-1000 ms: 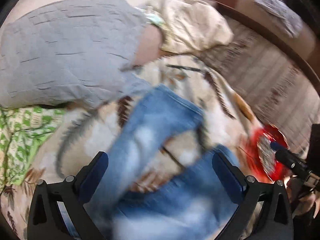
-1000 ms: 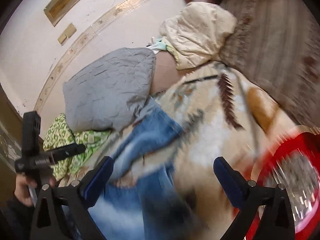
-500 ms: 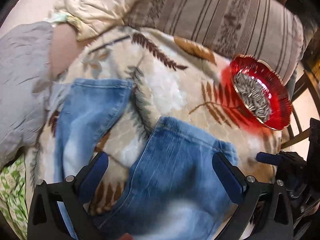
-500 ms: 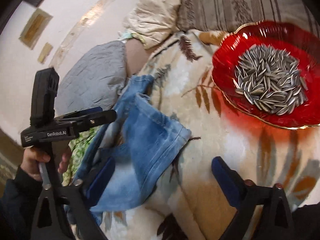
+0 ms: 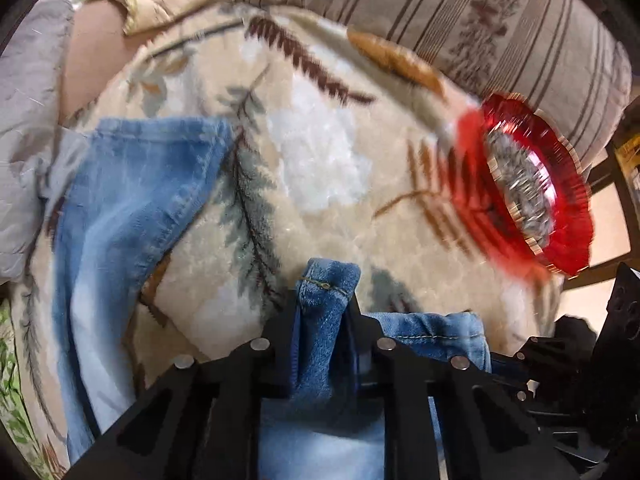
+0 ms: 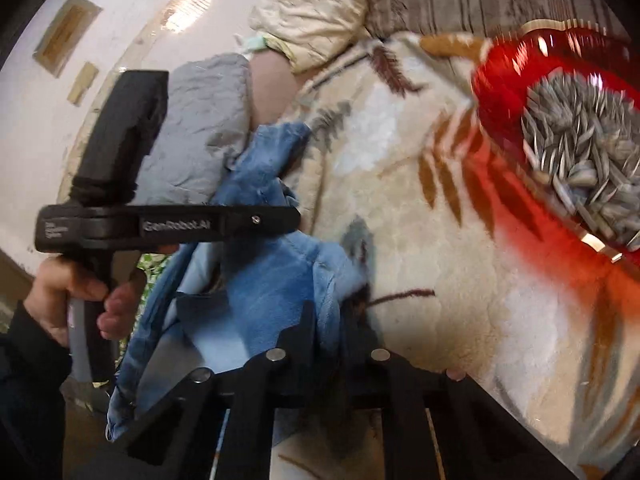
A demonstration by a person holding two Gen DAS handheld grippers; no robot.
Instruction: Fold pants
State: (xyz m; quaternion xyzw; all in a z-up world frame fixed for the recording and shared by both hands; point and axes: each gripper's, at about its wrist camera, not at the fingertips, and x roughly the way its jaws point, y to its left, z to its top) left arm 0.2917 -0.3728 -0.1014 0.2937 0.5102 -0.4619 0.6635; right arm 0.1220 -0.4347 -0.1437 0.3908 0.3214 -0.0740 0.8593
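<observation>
- Two fisheye views look forward along hand-held grippers over a bed or sofa covered by a cream blanket point(image 5: 320, 168) printed with brown and grey-green leaves.
- In the left wrist view, the left gripper point(image 5: 322, 320) sits at six o'clock, its black fingers pressed together on a bunched hem of the blue jeans point(image 5: 132, 216); a cuff of denim with yellow stitching pokes up between them.
- The other trouser leg lies flat on the blanket from about ten o'clock down to seven o'clock, its hem towards the top.
- More denim spreads right of the left gripper towards four o'clock, where the dark body of the other tool shows at the edge.
- In the right wrist view, the right gripper point(image 6: 326, 320) at six o'clock pinches a fold of the same jeans point(image 6: 260, 288), fingers drawn close on the cloth.
- The denim there is lifted and rumpled, hanging from centre towards seven o'clock.
- At nine o'clock a hand point(image 6: 68, 292) in a dark sleeve grips the handle of the left tool, whose black bar crosses in front of the jeans.
- A red glass dish point(image 6: 512, 92) heaped with striped sunflower seeds point(image 6: 584, 152) rests on the blanket at two o'clock, well apart from the jeans; it is motion-blurred.
- A grey quilted pillow point(image 6: 200, 132) lies at ten o'clock, touching the far trouser leg.
- A cream quilted cushion point(image 6: 320, 12) sits at twelve o'clock, beside a striped brown cushion point(image 5: 500, 32).
- Green patterned fabric point(image 5: 12, 400) peeks in at eight o'clock in the left view.
</observation>
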